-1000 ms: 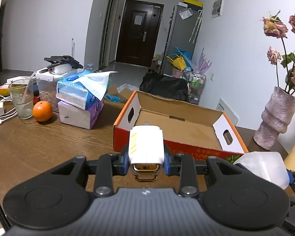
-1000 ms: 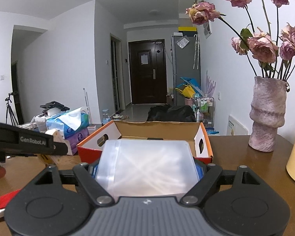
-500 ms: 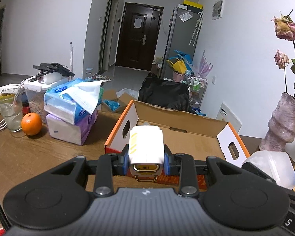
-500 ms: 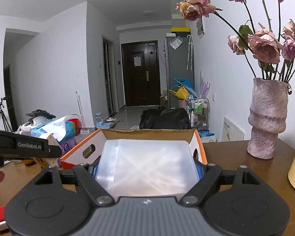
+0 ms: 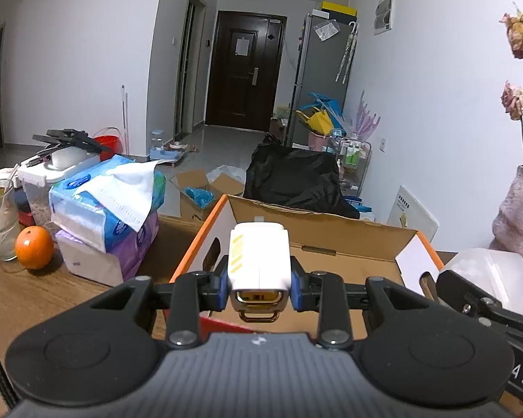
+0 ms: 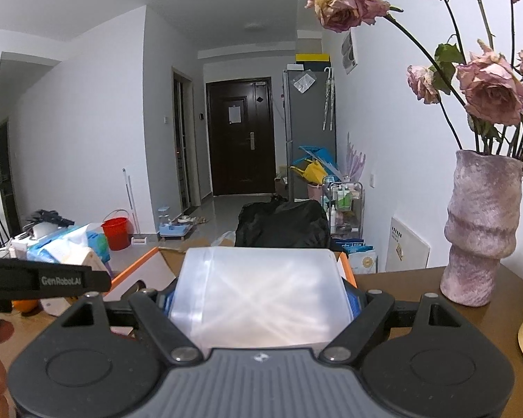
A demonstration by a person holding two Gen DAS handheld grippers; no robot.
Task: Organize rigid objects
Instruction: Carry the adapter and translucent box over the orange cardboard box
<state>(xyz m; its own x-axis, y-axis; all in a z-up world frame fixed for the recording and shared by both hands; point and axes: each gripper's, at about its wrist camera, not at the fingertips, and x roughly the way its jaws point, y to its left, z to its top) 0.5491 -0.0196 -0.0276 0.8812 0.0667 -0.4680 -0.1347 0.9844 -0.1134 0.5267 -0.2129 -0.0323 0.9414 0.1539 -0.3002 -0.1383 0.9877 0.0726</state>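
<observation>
I've got a small white charger [image 5: 259,259] pinched tight in the left gripper [image 5: 259,284], hanging over the near wall of the cardboard box [image 5: 317,233]. The right gripper [image 6: 259,299] has its fingers spread wide around a clear plastic tub [image 6: 261,296], also at the box's near edge. My worry: the tub is slick and bulky, so it could twist loose, or the two grippers could knock together over the box. Compared with a second ago, the box is closer in both views, and the orange [image 5: 34,247] left of it has slid towards the frame edge.
</observation>
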